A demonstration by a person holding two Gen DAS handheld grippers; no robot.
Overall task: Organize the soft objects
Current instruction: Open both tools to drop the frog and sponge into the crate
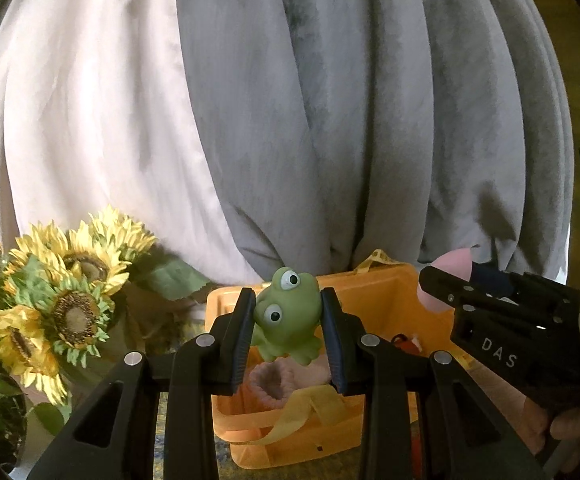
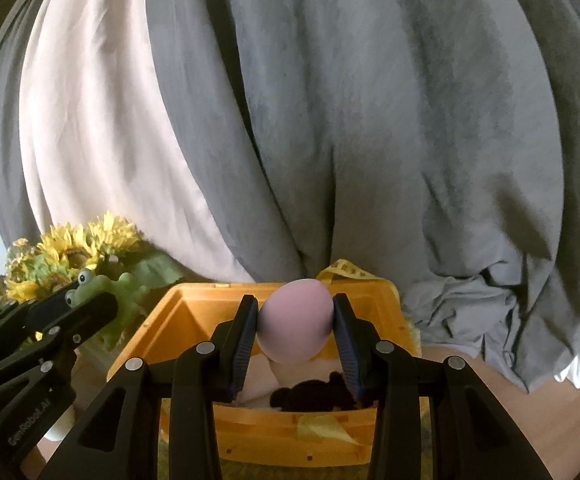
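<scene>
My left gripper [image 1: 288, 320] is shut on a green rubber frog [image 1: 288, 316] and holds it above the orange basket [image 1: 374, 292]. My right gripper [image 2: 296, 326] is shut on a pink egg-shaped sponge [image 2: 296, 322] above the same basket [image 2: 170, 312]. The right gripper shows at the right of the left wrist view [image 1: 442, 280] with the pink sponge [image 1: 456, 260] in it. The left gripper shows at the left of the right wrist view [image 2: 78, 294] with the frog [image 2: 90, 286]. In the basket lie a pink knitted item [image 1: 270, 386], a dark fuzzy item [image 2: 314, 394] and white soft items [image 2: 260, 372].
A bunch of artificial sunflowers [image 1: 62, 300] stands left of the basket. Grey and white curtains [image 1: 290, 120] hang close behind it. A yellow tape [image 1: 306, 412] drapes over the basket's front. A wooden floor [image 2: 530, 400] shows at the right.
</scene>
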